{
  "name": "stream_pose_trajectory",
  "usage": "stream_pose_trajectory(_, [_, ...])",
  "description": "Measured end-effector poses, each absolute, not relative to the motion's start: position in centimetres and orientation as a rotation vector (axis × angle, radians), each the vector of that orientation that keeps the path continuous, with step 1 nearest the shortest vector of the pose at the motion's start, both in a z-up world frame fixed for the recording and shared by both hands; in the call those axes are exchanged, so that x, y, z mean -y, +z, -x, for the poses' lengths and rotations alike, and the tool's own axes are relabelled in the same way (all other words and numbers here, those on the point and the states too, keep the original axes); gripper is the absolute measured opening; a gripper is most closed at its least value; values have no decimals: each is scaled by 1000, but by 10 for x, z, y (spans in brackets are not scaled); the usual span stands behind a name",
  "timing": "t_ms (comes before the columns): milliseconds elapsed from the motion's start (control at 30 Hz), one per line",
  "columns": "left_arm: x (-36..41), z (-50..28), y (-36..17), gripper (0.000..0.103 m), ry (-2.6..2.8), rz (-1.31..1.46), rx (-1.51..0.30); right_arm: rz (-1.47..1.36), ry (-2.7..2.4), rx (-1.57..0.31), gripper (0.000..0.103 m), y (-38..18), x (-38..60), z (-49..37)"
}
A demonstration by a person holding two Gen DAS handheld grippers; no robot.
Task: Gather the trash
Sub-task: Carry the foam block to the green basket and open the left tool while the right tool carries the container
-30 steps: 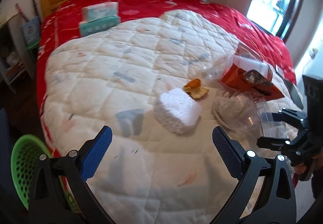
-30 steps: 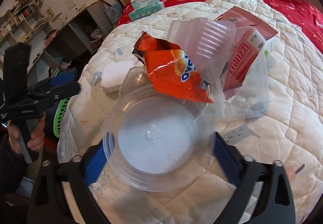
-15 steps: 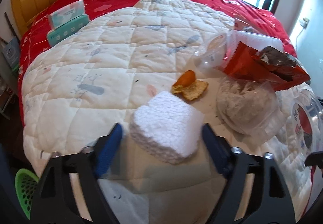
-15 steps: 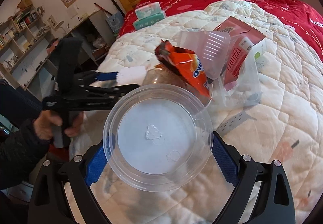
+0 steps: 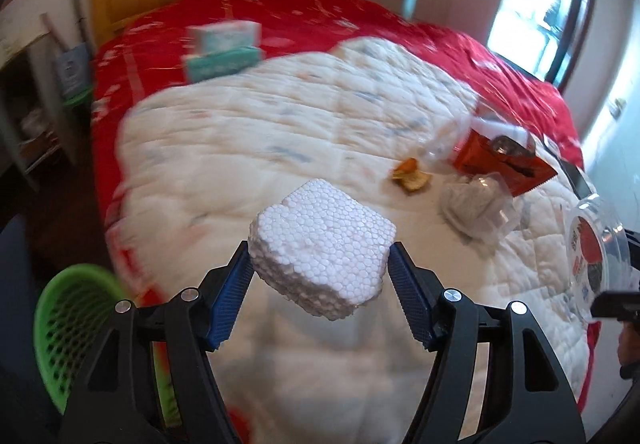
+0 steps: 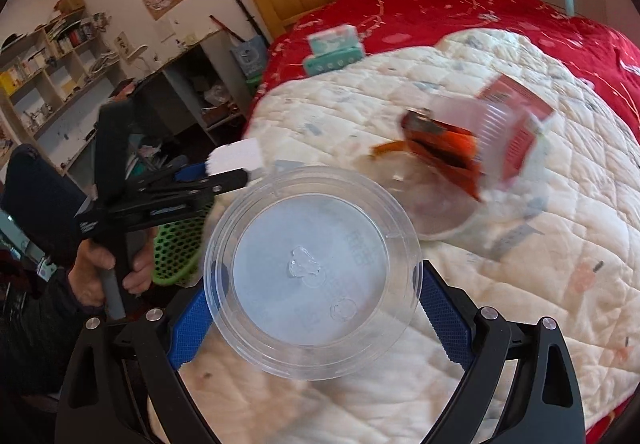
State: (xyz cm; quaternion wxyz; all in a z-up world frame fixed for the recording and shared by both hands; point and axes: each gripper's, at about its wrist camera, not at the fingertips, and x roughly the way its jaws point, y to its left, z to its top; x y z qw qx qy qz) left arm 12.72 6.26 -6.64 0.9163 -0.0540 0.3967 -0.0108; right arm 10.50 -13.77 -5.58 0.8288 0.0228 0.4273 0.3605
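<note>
Green basket [image 5: 68, 328]: far left, on floor beside bed [image 5: 248, 148]. Left tool [image 5: 320, 276]: pads clamped on white foam block [image 5: 320, 248], held clear above quilt. Orange peel [image 5: 412, 174], clear tub w/ tissue [image 5: 476, 208], orange snack wrapper [image 5: 508, 160]: grouped on quilt, right of block. Right tool [image 6: 314, 308]: clamped on clear round plastic lid [image 6: 312, 276], held off bed. Tissue packs [image 5: 222, 50]: far end, near headboard.
</note>
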Motion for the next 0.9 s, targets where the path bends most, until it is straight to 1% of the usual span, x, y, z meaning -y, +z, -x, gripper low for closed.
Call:
stream_pose_trajectory(133, [-111,-82,-56,67,94,144,-786,-41,812,-895,90,-47,109,-96])
stream_pose_trajectory(233, [-151,-60,-61,67,177,171,-804,-22,849,-896,90,-44,83,-90])
stream_pose_trajectory(433, [-208,-41,-96,68,311,173,-908,3,913,-901,90,-42,36,-82])
stream_pose_trajectory(733, [-261,-39,-158,70,373,333,-1041,40,980,-919,90,-45,-15,-76])
stream_pose_trajectory(767, [-263,-38,-162,72,374,342,-1046,44,984,-922,90,-46,-19,-75])
stream_pose_trajectory(800, [-267,-37,-167,77,383,353,-1056,49,988,-926,90,-47,-24,-75])
stream_pose_trajectory(867, [-270,-34,-169,84,397,375,-1052,52,994,-934,90,-50,-29,-75])
stream_pose_trajectory(900, [-269,-31,-168,85,399,382,-1045,52,999,-940,90,-52,-32,-75])
